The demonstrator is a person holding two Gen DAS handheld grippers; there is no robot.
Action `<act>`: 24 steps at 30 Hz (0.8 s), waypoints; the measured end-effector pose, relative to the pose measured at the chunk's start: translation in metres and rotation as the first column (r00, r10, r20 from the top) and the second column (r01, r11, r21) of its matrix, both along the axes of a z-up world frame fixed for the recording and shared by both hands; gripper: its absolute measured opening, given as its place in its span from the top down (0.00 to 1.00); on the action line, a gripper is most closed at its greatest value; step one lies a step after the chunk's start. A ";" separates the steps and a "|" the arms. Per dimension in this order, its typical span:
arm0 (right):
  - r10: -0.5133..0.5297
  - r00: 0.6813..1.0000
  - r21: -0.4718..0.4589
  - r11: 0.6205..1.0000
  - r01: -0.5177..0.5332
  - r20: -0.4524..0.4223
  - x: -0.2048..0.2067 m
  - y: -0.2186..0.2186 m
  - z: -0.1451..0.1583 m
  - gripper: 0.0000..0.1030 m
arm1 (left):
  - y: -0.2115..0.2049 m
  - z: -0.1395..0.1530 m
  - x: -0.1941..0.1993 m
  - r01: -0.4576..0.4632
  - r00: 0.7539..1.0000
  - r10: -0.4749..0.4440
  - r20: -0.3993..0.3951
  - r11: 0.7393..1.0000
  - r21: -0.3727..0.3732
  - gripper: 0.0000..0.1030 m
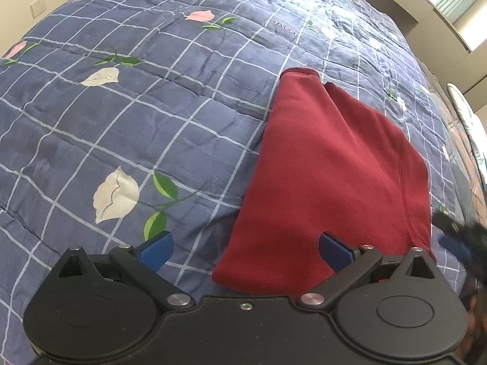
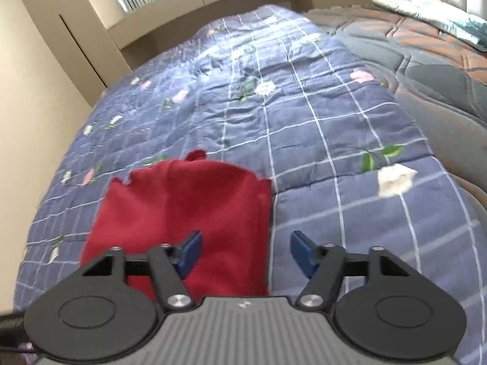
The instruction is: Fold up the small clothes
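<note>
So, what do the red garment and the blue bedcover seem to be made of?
Red garment: likely a soft knit such as cotton jersey or fleece; matte, slightly fuzzy surface, stitched hems. Blue bedcover: seemingly thin woven cotton, quilted; fine wrinkles, stitched lines, a printed grid and flowers.

The left wrist view looks steeply down along the left gripper (image 1: 245,248) from close above the bed quilt (image 1: 127,115), facing up the bed toward a far wall with a window at its upper right corner. The right wrist view rides on the right gripper (image 2: 246,254), also close and tilted down, facing along the bed toward the far edge and window. Both views share the folded red garment (image 1: 328,176) (image 2: 188,206) and the quilt (image 2: 319,140) around it
</note>
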State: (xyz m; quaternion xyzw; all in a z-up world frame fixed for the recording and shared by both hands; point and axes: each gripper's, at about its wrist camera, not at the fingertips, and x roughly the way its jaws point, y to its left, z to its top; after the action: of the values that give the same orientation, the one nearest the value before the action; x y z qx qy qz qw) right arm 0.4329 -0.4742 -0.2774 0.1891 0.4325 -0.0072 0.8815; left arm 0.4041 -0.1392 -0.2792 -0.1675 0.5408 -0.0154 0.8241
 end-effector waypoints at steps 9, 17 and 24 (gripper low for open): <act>0.024 1.000 -0.114 0.993 -0.021 0.020 0.018 0.014 -0.002 0.94 | -0.004 0.001 -0.002 0.002 1.000 -0.002 -0.005 1.000 0.004 0.01; -0.014 1.000 -0.090 0.996 0.013 -0.013 0.013 0.003 -0.010 0.57 | -0.003 0.000 -0.001 -0.013 1.000 0.013 0.000 1.000 0.006 0.01; -0.063 0.997 -0.028 0.998 0.061 -0.043 -0.007 -0.013 -0.012 0.00 | -0.002 0.001 0.002 -0.020 1.000 0.020 -0.001 1.000 0.009 0.01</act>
State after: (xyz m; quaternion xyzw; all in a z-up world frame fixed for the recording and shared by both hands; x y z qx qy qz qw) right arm 0.4263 -0.4867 -0.2889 0.1903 0.4456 -0.0445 0.8736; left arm 0.4063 -0.1415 -0.2786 -0.1693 0.5397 -0.0047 0.8247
